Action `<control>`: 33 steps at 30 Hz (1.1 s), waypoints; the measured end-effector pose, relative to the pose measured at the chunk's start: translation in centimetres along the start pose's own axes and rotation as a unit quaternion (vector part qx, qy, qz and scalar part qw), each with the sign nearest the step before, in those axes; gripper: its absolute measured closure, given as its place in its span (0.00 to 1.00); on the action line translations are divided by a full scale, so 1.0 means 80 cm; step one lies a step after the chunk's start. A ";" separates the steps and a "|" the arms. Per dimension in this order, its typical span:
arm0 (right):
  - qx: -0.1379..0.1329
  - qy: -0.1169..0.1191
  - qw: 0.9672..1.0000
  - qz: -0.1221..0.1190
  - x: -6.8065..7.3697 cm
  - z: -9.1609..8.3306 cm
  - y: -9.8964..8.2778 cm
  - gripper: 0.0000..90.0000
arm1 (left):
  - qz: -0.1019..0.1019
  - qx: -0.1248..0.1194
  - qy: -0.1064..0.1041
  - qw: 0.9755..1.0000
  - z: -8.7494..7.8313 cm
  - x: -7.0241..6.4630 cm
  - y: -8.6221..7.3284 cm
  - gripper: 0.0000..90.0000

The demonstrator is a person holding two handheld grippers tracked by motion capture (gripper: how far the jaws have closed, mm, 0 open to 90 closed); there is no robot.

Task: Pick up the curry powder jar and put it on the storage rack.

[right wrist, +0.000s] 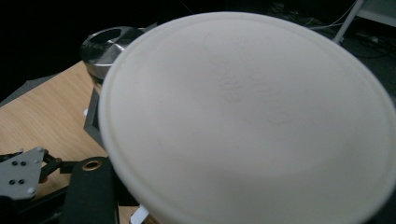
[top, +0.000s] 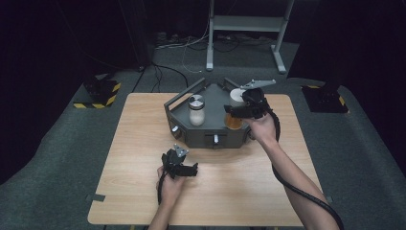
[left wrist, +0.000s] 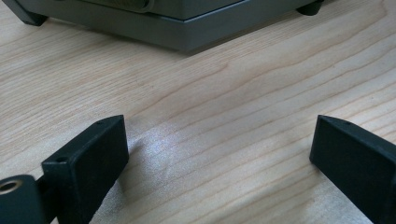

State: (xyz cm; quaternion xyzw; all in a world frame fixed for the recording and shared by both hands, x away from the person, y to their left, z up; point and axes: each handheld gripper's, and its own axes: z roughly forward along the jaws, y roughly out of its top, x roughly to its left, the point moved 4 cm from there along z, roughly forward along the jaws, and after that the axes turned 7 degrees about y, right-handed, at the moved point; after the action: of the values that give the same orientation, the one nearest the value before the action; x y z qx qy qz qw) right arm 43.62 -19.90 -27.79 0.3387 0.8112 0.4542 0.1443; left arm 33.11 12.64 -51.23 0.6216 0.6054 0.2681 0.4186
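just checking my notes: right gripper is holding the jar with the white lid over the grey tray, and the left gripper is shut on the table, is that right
Not quite: the left gripper is open, not shut. The left gripper view shows its two black jaws standing wide apart over the bare wooden table, with nothing between them. The rest holds: in the high view the right gripper grips the jar with the white lid at the grey tray.

Ahead of you, the grey angular metal tray (top: 191, 136) with its silver-lidded glass jar (top: 197, 110) blocks the wooden table's (top: 139, 143) middle; the near side lies open.
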 end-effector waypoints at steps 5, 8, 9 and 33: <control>0.004 -0.010 1.000 0.008 -0.002 0.016 0.007 0.38 | -0.003 -0.002 0.000 1.000 0.000 -0.001 -0.001 0.05; 0.007 -0.014 1.000 0.011 -0.004 0.023 0.008 0.38 | -0.003 -0.002 0.000 1.000 0.000 0.000 -0.001 0.05; 0.010 -0.018 1.000 0.015 -0.005 0.029 0.009 0.38 | -0.002 -0.002 0.000 1.000 0.000 0.000 -0.001 0.05; 0.018 -0.028 0.999 0.016 -0.007 0.055 0.004 0.38 | -0.002 -0.002 0.001 1.000 0.000 0.000 -0.001 0.06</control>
State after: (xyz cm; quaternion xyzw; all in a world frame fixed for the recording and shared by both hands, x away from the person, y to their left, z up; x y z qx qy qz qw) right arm 46.55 -17.38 -29.93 0.3666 0.8096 0.4317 0.1539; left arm 33.07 12.62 -51.26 0.6194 0.6064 0.2689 0.4198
